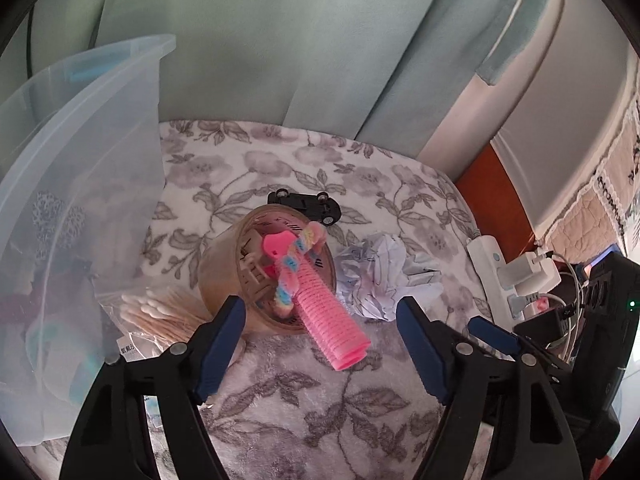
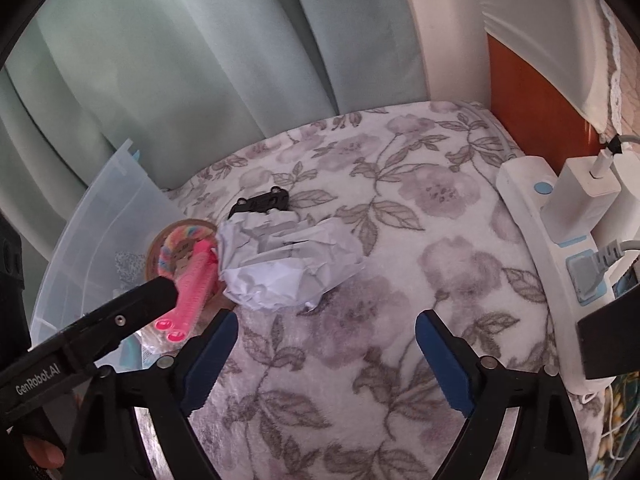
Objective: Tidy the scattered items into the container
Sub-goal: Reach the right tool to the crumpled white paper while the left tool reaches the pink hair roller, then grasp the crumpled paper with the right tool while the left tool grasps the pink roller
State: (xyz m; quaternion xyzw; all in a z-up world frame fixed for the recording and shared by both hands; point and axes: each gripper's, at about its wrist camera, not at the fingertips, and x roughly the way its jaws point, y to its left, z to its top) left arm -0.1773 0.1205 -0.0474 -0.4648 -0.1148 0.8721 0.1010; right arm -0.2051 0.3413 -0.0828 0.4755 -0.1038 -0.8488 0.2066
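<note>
Left wrist view: cotton swabs (image 1: 168, 316) visible, hidden in right; both tongs (image 1: 320, 316) (image 2: 326, 334) released, nothing gripped.

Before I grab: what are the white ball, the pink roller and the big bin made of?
White ball: crumpled paper, matte, sharp creases with printed lines. Pink roller: likely plastic, ridged surface, hollow end, slight sheen. Big bin: translucent plastic, smooth; contents show dimly through its wall.
</note>
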